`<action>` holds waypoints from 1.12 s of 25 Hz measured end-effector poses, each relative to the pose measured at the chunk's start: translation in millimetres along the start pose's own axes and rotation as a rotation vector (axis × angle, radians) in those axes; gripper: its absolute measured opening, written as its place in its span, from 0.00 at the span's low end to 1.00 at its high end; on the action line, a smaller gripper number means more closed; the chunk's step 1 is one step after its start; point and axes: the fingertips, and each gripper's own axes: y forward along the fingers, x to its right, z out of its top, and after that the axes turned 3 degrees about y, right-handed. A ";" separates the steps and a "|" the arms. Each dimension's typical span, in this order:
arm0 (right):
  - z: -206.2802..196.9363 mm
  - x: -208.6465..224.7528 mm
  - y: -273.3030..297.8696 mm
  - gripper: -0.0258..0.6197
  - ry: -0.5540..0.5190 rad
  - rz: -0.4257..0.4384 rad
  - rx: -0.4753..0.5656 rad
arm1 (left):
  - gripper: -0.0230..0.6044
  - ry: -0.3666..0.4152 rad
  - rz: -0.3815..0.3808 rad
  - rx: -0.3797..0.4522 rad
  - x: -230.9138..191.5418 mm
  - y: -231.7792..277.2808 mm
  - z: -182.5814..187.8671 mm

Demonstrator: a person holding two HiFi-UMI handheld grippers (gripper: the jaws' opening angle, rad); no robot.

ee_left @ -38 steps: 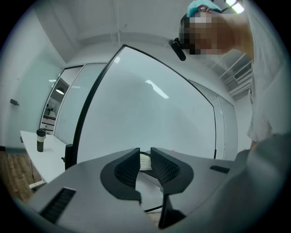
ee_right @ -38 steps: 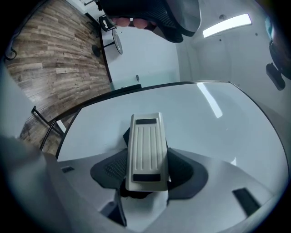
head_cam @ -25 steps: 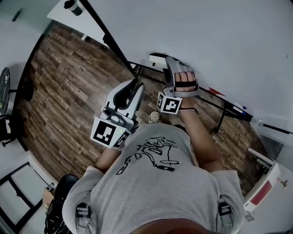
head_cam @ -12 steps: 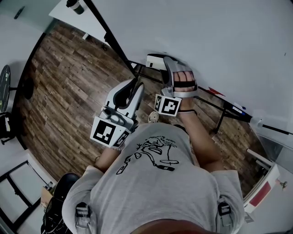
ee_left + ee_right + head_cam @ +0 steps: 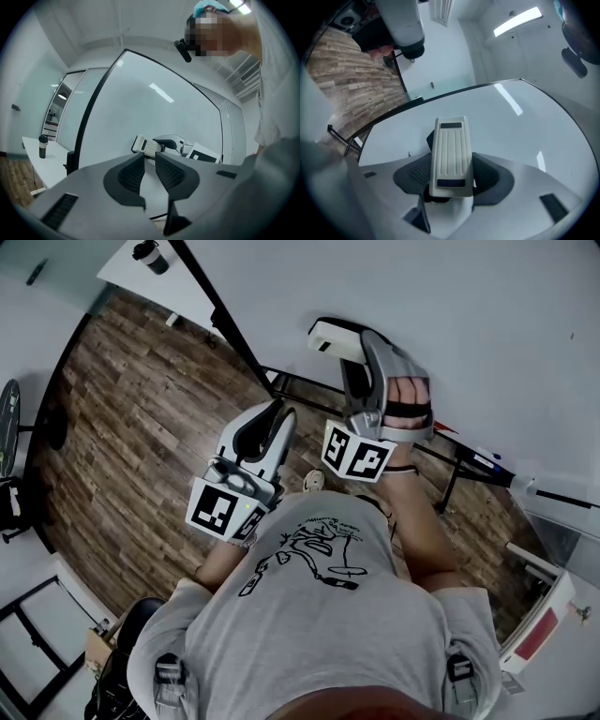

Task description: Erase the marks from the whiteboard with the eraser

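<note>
Right gripper [image 5: 450, 174]: fingers clenched on the rear end of the eraser [image 5: 450, 147], which sits low on the whiteboard [image 5: 525, 136]. Left gripper [image 5: 149, 169]: fingers a slit apart, empty. Risk: most of the eraser overhangs the grip, so wiping pressure could lever it askew or out.

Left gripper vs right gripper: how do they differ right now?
The left gripper is empty, its fingers a little apart; the right gripper is shut on the eraser. The left gripper hangs low, short of the whiteboard; the right gripper reaches forward, with the eraser over the board. Both are grey and carry a marker cube.
</note>
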 end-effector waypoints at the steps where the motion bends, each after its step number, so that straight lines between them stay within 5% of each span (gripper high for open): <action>1: -2.0 2.9 1.8 0.44 -0.001 -0.005 -0.005 | 0.17 0.000 0.000 0.000 0.1 -0.5 0.1; 12: -6.9 -26.4 13.9 0.44 -0.081 -0.016 -0.011 | 0.17 -0.001 0.007 0.003 -6.8 -3.7 -0.1; 28: -17.9 -110.2 26.9 0.44 -0.183 0.113 0.003 | 0.17 0.006 0.041 -0.002 -16.6 -10.5 1.4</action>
